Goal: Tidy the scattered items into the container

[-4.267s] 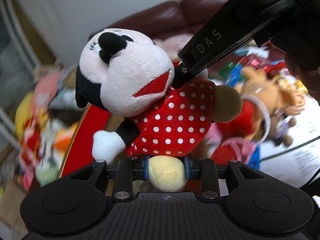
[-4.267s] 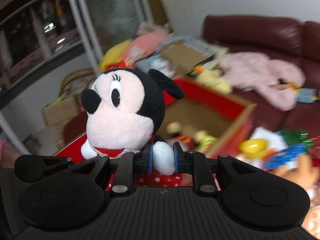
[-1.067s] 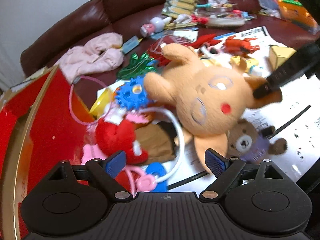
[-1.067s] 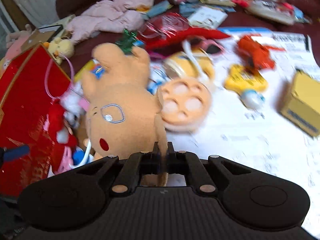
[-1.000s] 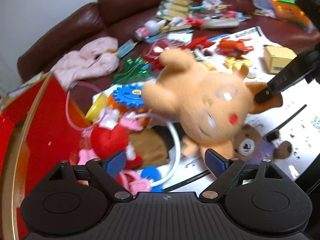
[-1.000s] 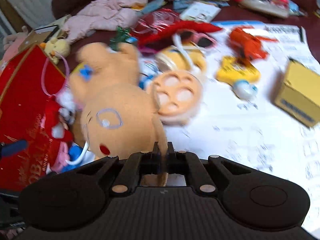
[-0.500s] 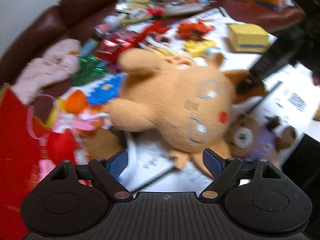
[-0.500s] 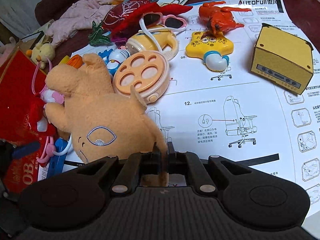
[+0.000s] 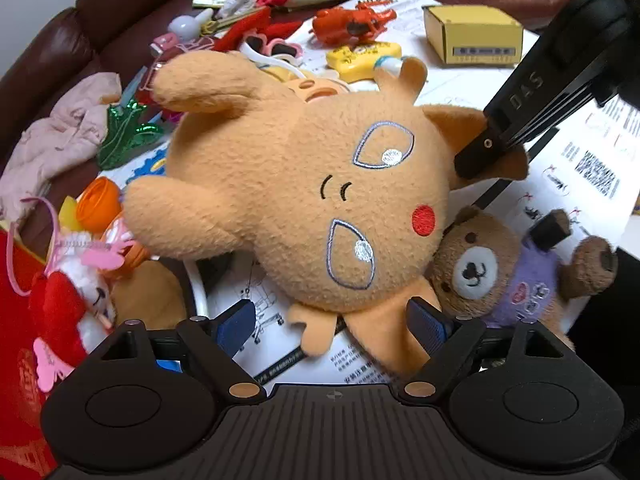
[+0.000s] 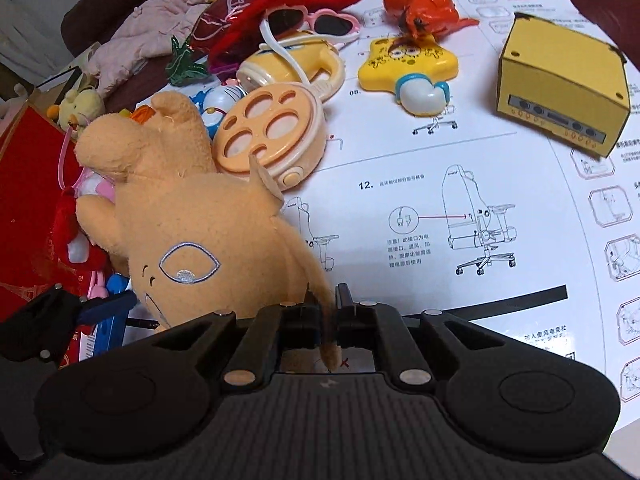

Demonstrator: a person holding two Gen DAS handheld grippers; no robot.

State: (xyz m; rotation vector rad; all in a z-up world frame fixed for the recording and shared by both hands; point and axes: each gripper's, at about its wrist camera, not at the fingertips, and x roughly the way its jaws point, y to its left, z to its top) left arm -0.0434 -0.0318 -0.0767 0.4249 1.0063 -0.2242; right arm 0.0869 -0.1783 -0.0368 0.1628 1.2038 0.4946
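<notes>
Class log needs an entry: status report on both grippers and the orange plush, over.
Right gripper shut on orange plush ear. Left gripper open, straddling its other ear, not gripping. Brown teddy crowds the right pad.

A matt, nubbly fleece is seen on the orange plush (image 9: 288, 184), with stitched thread outlines for its eyes. Shorter brown pile is worn by the teddy bear (image 9: 476, 268), whose purple top looks fuzzy. Printed paper, smooth and matt, makes up the instruction sheet (image 10: 460, 184). Glossy moulded plastic is shown by the yellow star toy (image 10: 404, 68) and the peach round case (image 10: 268, 136). Matt card is suggested by the yellow box (image 10: 560, 76). Glossy dark leather covers the sofa (image 9: 48, 60). Ribbed matt black plastic forms the left tool (image 9: 332, 324).
</notes>
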